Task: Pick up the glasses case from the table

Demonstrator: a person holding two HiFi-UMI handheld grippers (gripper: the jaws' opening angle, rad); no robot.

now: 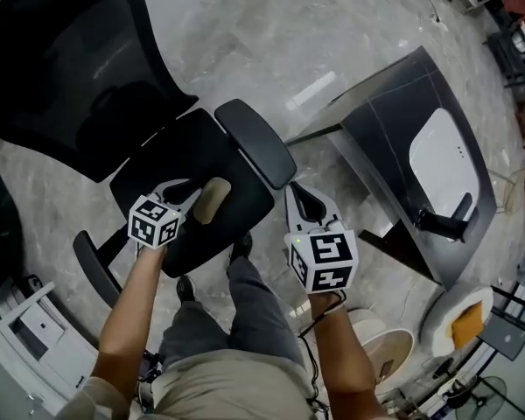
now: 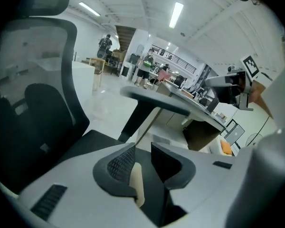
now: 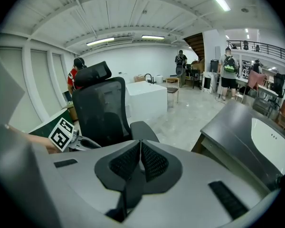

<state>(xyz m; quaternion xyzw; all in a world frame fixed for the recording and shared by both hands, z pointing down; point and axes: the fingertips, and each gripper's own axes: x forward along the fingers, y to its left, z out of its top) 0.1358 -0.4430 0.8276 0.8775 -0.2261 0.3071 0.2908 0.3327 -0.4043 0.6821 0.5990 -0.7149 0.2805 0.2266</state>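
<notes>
Beige glasses case [image 1: 214, 199] on office chair seat [image 1: 201, 156], two o'clock from left gripper [image 2: 143, 151], between slightly parted jaws, unpinched. Right gripper [image 3: 139, 148] closed, empty. Likely light, rigid, slick: pinch mid-body.

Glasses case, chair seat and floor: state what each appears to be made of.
Glasses case: beige, matte, smooth rounded shell; perhaps plastic or faux leather, too small to tell.
Chair seat: black and dull with no shine; likely fabric-covered padding.
Floor: pale, veined, showing bright glare; polished stone or stone-look tile.
</notes>
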